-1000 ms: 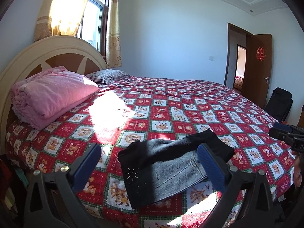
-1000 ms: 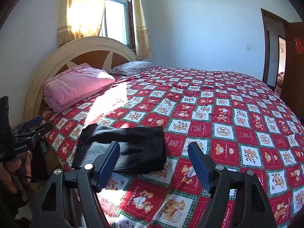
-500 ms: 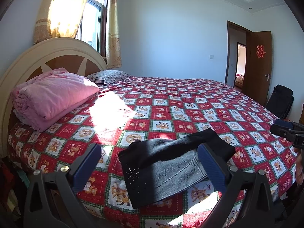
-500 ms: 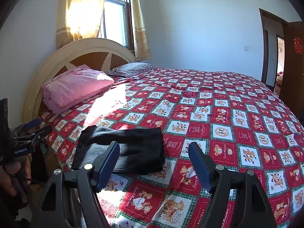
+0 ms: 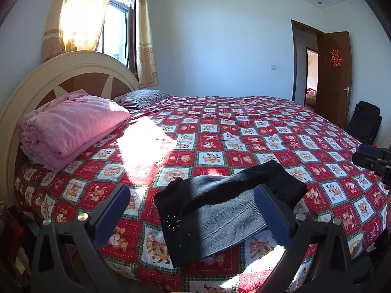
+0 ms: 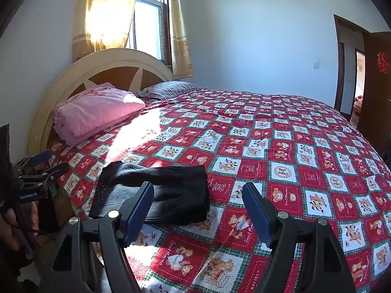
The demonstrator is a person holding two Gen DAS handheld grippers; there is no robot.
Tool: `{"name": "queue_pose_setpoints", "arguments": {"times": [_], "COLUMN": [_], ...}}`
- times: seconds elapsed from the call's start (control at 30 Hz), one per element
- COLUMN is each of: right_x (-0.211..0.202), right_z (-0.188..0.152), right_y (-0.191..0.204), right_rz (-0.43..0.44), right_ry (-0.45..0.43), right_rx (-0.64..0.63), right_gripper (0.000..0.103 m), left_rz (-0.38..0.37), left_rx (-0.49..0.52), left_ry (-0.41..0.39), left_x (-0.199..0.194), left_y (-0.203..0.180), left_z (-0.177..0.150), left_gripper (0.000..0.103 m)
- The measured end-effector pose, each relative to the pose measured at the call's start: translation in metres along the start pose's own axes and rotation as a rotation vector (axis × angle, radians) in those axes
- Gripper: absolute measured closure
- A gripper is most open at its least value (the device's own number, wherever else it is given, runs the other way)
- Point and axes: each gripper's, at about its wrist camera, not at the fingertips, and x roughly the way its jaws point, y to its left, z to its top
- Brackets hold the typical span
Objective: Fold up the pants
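The dark pants (image 5: pixel 215 210) lie folded into a compact bundle near the front edge of the bed, grey inner side showing; they also show in the right wrist view (image 6: pixel 166 193). My left gripper (image 5: pixel 193 213) is open and empty, held back from the bed with the pants seen between its blue pads. My right gripper (image 6: pixel 198 207) is open and empty, held back, with the pants behind its left finger (image 6: pixel 139 210). Each gripper shows at the edge of the other view: the right one (image 5: pixel 371 161) and the left one (image 6: pixel 36 180).
The bed has a red and white checked cover (image 5: pixel 244 141). A folded pink blanket (image 5: pixel 70 127) and a striped pillow (image 5: pixel 144 97) lie by the cream headboard (image 5: pixel 73 68). A brown door (image 5: pixel 334 73) stands open at the right, with a black bag (image 5: pixel 364 122) beside it.
Both views have shifted slightly; the grippers stay open and pull back a little. The pants have not moved.
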Motion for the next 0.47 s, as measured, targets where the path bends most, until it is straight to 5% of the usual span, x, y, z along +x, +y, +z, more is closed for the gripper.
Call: {"name": "queue_pose_setpoints", "arguments": {"times": [0.47], "right_x": [0.006], "right_z": [-0.0046], "right_y": [0.006], "right_rz": [-0.006], "right_ry": [0.013], "right_rx": [-0.017], "right_gripper": [0.027], "left_rz": [-0.026], "left_rx": [-0.009], "left_ry": [0.018], "left_x": [0.0056], "left_y": [-0.0005], "left_z": [-0.0073], "left_gripper": [0.0]}}
